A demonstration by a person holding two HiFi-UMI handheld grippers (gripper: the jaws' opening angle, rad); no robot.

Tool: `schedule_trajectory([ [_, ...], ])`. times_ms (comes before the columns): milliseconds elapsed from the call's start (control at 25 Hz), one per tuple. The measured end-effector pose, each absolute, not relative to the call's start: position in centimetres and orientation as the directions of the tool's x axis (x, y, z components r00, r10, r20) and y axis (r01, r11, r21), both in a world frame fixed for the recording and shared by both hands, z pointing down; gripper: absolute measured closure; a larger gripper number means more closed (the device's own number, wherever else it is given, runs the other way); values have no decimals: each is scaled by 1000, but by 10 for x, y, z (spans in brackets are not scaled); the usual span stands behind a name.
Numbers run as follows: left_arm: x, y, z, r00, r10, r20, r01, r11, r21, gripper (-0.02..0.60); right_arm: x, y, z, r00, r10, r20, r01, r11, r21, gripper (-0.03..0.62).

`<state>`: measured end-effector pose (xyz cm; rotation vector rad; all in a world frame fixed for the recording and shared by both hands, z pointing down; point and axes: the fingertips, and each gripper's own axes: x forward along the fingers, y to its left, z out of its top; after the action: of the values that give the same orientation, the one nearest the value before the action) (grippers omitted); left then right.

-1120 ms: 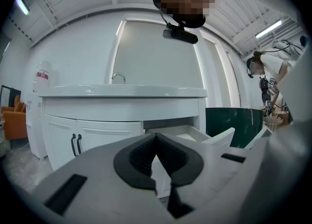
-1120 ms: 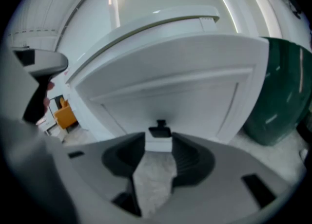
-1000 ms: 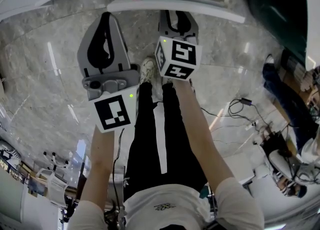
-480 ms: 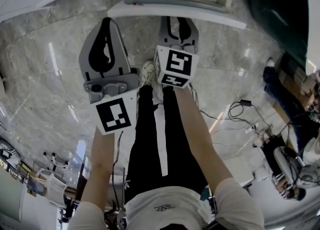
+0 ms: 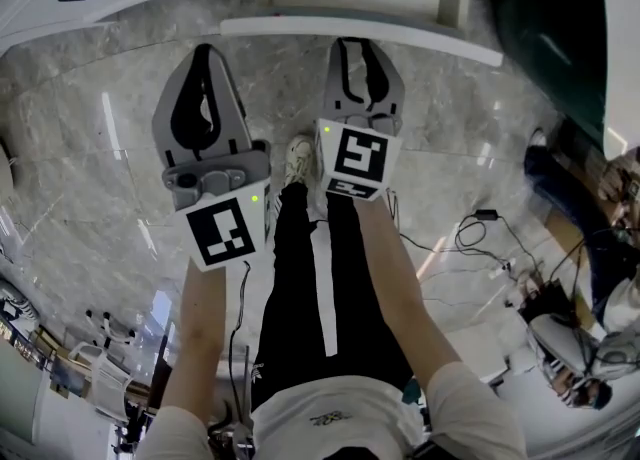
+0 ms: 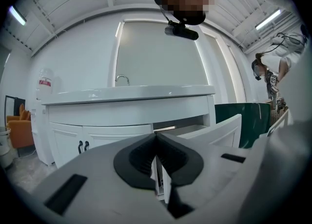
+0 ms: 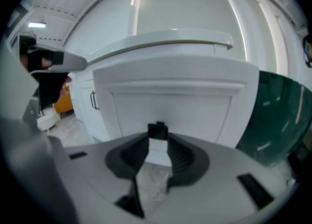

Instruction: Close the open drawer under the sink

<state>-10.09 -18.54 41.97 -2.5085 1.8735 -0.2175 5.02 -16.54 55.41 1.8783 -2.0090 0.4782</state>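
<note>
The white drawer (image 5: pixel 360 30) stands pulled out from the vanity at the top of the head view. Its front panel (image 7: pixel 175 99) fills the right gripper view, close ahead. My right gripper (image 5: pixel 365 46) points at that panel from just short of it, not touching it. Its jaws are closing, with a narrow gap and nothing between them (image 7: pixel 157 142). My left gripper (image 5: pixel 205 53) hangs beside it to the left, shut and empty. The left gripper view has the drawer (image 6: pixel 219 130) sticking out at the right, under the sink counter (image 6: pixel 126 93).
Cabinet doors with black handles (image 6: pixel 83 146) sit left of the drawer. A dark green panel (image 5: pixel 550 28) stands right of the vanity. The person's legs and shoe (image 5: pixel 298 158) are under the grippers. Cables (image 5: pixel 490 238) lie on the marble floor at the right.
My right gripper has lifted a little and rolled slightly, and its fingers now reach closer to the drawer front. The left gripper has barely moved.
</note>
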Motion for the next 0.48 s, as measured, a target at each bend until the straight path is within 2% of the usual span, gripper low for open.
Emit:
schedule_trajectory([
  [480,-92,-185,421,283,-952,114,-953,-292,-78,561,52,-173,545,-74,-880,468,-994,103,36,457],
])
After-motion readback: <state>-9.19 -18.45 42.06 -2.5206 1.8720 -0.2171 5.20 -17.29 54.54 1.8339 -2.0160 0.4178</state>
